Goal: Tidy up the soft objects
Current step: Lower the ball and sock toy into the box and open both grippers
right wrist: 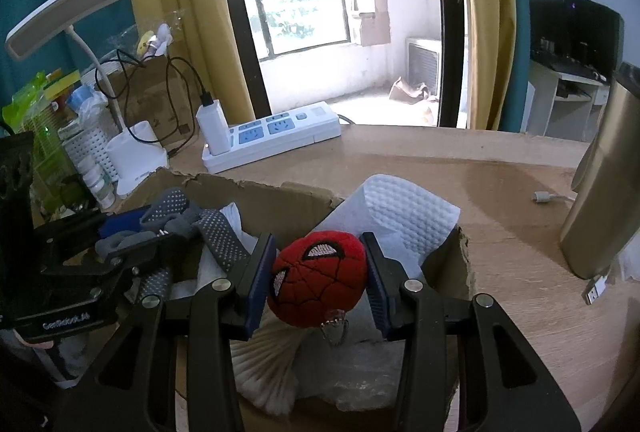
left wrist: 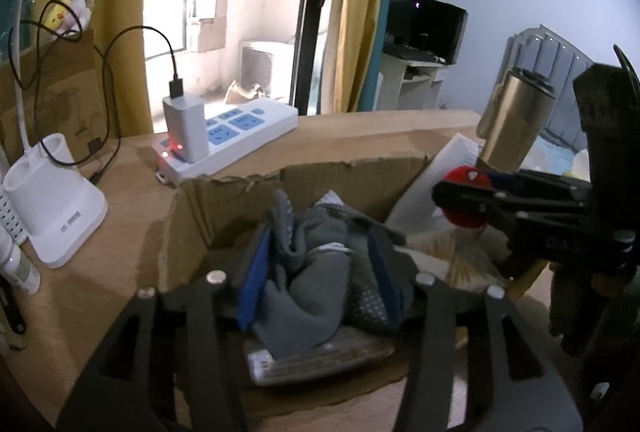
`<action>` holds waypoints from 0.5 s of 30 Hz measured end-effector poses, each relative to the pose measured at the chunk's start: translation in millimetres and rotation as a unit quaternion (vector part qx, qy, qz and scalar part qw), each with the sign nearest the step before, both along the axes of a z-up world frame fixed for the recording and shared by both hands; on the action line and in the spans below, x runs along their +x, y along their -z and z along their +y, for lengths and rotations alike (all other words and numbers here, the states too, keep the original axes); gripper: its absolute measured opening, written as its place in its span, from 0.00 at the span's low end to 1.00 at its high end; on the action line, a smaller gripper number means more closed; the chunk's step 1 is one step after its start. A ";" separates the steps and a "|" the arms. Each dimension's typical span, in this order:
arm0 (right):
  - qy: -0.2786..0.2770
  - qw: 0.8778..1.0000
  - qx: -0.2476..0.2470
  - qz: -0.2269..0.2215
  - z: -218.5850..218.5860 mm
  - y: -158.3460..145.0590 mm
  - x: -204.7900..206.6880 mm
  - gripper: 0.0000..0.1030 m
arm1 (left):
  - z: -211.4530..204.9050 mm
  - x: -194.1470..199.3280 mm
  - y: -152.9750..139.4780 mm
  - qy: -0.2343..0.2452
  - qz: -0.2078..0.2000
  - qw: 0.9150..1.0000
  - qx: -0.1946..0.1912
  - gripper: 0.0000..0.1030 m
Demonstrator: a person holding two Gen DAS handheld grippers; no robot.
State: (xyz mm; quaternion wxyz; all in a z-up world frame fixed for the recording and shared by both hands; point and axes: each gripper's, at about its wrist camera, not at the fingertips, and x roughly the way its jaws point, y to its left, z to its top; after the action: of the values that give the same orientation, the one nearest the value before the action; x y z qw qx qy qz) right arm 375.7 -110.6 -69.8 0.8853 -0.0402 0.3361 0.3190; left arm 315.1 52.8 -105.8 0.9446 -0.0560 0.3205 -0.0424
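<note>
Right gripper [right wrist: 318, 282] fingers pinch a red spider-mask plush [right wrist: 316, 278], centred between pads. Left gripper [left wrist: 316, 284] fingers spread around grey dotted socks [left wrist: 320, 272], in box [left wrist: 224, 200] at 12 o'clock.

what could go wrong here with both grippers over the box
1. The right gripper holds the red plush ball over the cardboard box; dropped off-centre, it might bounce out past the torn rim.
2. The left gripper has the grey socks between its jaws; the loose fabric may snag on a pad and get dragged back out.
3. Both grippers crowd the same box and could bump.
</note>
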 end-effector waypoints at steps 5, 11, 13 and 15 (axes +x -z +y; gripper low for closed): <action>-0.002 1.000 0.001 0.003 -1.3 -0.4 -0.4 0.46 | -0.4 0.7 0.6 -0.002 0.001 1.000 0.006 0.50; -0.003 1.000 0.000 0.002 -1.4 -2.7 -4.1 0.57 | 1.1 -0.3 -0.9 -0.005 0.005 1.000 0.003 0.51; 0.002 1.000 -0.003 -0.003 -2.7 -5.6 -6.6 0.59 | 2.4 -2.2 -3.1 -0.008 0.002 1.000 0.001 0.51; 0.007 1.000 -0.003 -0.006 -4.3 -8.3 -8.5 0.60 | 3.7 -5.3 -7.6 -0.011 -0.006 1.000 0.000 0.51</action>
State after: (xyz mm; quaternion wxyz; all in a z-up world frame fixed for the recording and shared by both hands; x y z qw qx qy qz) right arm 367.3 -114.8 -61.6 0.8894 -0.0422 0.3315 0.3120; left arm 309.8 56.5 -98.2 0.9469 -0.0590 0.3145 -0.0319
